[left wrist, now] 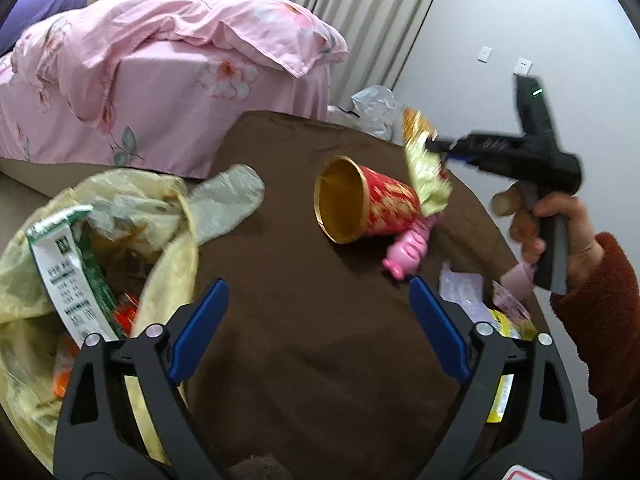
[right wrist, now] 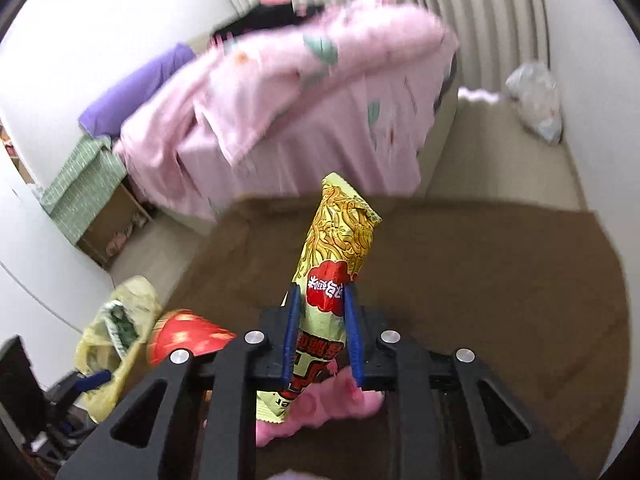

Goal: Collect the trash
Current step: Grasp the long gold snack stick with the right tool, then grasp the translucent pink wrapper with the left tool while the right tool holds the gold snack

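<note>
My right gripper (right wrist: 322,292) is shut on a yellow-green noodle wrapper (right wrist: 340,236) that stands up between its blue pads. In the left wrist view a hand in a rust-red sleeve (left wrist: 600,320) holds that gripper (left wrist: 431,145) above the table, with the wrapper (left wrist: 424,172) hanging from its tip. A red and gold paper cup (left wrist: 360,200) lies on its side on the brown cloth, a pink pig toy (left wrist: 408,250) touching it. My left gripper (left wrist: 316,292) is open over the bare cloth, beside a yellow trash bag (left wrist: 168,240) at its left that holds a green and white packet (left wrist: 68,264).
Pale papers and a yellow packet (left wrist: 464,288) lie at the table's right edge (left wrist: 516,264). A bed with a pink floral duvet (left wrist: 168,60) stands beyond the table. A clear plastic bag (left wrist: 372,108) sits on the floor by the curtain. A green-covered box (right wrist: 92,200) stands by the bed.
</note>
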The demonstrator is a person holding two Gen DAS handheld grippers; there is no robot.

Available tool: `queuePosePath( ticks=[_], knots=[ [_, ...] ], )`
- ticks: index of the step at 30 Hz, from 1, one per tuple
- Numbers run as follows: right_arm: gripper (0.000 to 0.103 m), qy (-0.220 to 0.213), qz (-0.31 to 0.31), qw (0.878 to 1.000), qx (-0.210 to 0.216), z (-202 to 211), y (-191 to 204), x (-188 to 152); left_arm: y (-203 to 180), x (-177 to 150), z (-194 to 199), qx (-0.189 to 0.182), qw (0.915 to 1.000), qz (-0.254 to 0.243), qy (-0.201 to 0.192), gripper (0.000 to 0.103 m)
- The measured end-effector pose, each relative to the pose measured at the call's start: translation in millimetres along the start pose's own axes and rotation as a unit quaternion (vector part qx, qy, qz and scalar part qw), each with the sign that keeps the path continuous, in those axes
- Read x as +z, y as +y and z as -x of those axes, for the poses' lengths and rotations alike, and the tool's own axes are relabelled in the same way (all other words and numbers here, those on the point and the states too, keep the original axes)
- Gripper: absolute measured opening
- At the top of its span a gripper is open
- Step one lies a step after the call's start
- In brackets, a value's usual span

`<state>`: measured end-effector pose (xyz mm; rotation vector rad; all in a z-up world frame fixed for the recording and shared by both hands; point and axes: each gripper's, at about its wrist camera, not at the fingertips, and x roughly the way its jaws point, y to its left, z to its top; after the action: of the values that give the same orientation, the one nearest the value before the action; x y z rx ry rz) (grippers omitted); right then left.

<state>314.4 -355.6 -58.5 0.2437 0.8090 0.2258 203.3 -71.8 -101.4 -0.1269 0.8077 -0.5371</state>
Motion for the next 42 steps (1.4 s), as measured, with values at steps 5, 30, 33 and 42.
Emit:
queuePosePath(
  ticks=[5,30,33,42],
  knots=[
    [0.021,-0.038,0.036,0.998,-0.018,58.8,9.3,-13.2,-16.6,-11.8,-4.3,-0.027,0.9994,0.009,0.020,0.081],
    [0.021,-0.076,0.018,0.992,-0.103,210.8,-38.7,-215.1,-144.8,-16.7,-82.5,-0.048,0.9833,-0.155,0.082,0.061],
    [0.021,-0.075,0.005,0.992,-0.099,210.2,-43.9,-219.0,-147.0,-9.1,-99.4,-0.035,0.9830,-0.152,0.096,0.056],
    [0.021,-0.056,0.013,0.994,-0.094,193.3,-38.3,-223.3,-150.4,-12.7,-111.7,-0.011,0.9789,-0.163,0.123,0.020]
  ],
)
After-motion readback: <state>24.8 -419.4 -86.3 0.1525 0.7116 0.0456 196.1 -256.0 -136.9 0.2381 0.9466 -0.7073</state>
